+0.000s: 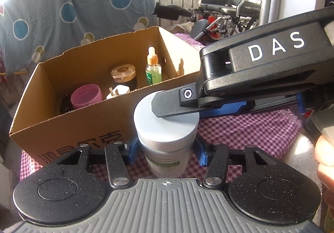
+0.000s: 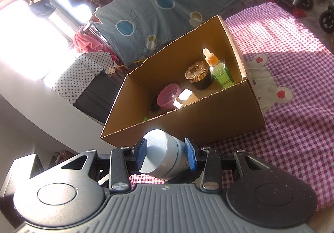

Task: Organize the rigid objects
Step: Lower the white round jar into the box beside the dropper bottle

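A white jar (image 1: pixel 165 143) with a pale grey lid and a green label stands between the blue pads of my left gripper (image 1: pixel 166 153), which is shut on its body. My right gripper (image 2: pixel 167 155) reaches in from the right and its blue pads are shut on the jar's lid (image 2: pixel 158 157); its upper finger (image 1: pixel 167 105) lies across the lid top. Just behind stands an open cardboard box (image 1: pixel 68 126) holding a pink cup (image 1: pixel 85 96), a gold-lidded dark jar (image 1: pixel 123 75), a green dropper bottle (image 1: pixel 153 68) and a white plug (image 1: pixel 119 91).
The box (image 2: pixel 229 120) sits on a purple checked cloth (image 2: pixel 292 86) with a bear patch. A blue patterned sheet (image 1: pixel 73 9) hangs behind. Wheelchairs (image 1: pixel 233 7) stand at the back right. A hand (image 1: pixel 325 162) shows at the right edge.
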The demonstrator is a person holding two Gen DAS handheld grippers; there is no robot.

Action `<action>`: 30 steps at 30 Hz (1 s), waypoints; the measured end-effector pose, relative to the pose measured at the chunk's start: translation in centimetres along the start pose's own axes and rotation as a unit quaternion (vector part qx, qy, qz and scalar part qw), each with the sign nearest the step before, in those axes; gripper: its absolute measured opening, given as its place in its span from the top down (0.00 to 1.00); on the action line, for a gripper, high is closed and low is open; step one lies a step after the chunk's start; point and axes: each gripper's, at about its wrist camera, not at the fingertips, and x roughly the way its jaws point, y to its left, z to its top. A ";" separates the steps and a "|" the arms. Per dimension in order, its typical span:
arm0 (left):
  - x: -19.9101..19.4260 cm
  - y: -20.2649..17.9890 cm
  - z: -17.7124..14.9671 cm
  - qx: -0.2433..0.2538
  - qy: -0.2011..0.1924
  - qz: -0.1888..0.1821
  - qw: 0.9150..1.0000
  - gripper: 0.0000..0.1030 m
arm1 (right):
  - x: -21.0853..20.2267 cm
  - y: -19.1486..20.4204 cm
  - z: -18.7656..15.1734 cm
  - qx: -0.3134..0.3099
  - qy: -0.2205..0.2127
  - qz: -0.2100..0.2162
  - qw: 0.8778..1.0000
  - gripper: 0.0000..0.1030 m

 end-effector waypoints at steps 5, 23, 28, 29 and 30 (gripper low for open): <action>-3.7 0.6 1.8 0.012 -0.039 0.014 0.999 0.49 | -2.3 3.4 1.5 -0.035 -0.026 0.030 0.999 0.58; 3.3 3.5 12.5 0.004 -0.007 -0.063 0.998 0.49 | 1.0 2.7 11.6 -0.081 -0.038 -0.020 0.996 0.58; 7.5 3.6 11.3 -0.003 0.050 -0.072 0.996 0.49 | 4.1 -1.0 11.4 -0.053 0.002 -0.031 0.998 0.58; 8.0 3.7 11.1 -0.004 0.059 -0.071 0.996 0.49 | 4.5 -1.5 11.4 -0.052 0.008 -0.032 0.998 0.58; 8.4 3.7 11.0 -0.004 0.064 -0.070 0.995 0.49 | 4.9 -1.8 11.4 -0.052 0.014 -0.032 0.998 0.58</action>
